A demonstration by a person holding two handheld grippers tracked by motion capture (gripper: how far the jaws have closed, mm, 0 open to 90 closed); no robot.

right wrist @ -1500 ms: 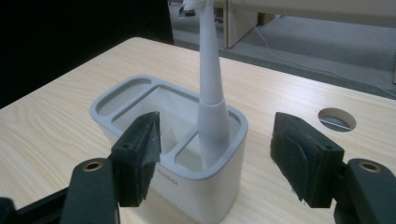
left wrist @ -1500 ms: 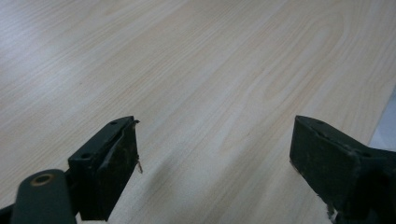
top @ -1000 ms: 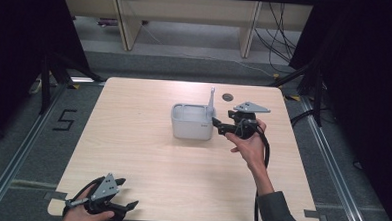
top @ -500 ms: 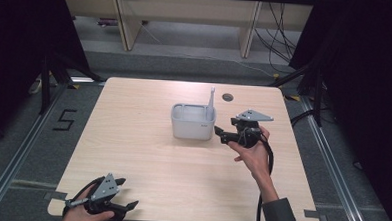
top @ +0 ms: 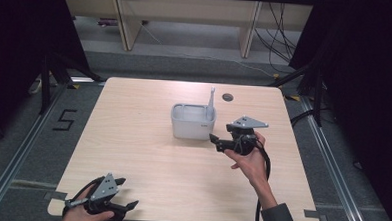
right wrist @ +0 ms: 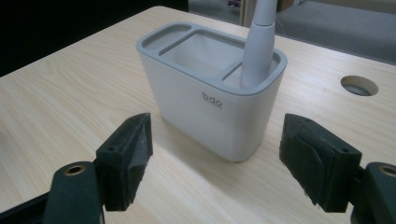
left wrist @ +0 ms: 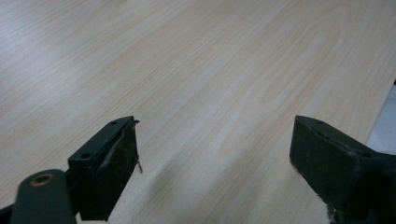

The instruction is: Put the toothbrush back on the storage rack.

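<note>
A white caddy with a grey rim and several compartments stands mid-table, and a white handle sticks up from its right end. My right gripper is open just to the caddy's near right, jaws pointing at it and apart from it. In the right gripper view the caddy and the handle stand beyond the open, empty right gripper. My left gripper lies at the near left edge, held by a hand. In the left gripper view the left gripper is open over bare wood.
The wooden table has a round cable hole behind the caddy, also visible as the hole in the right gripper view. Dark floor, metal rails and shelving legs surround the table.
My right gripper has drawn back from the caddy toward the near edge, still open. The left gripper has stayed put.
</note>
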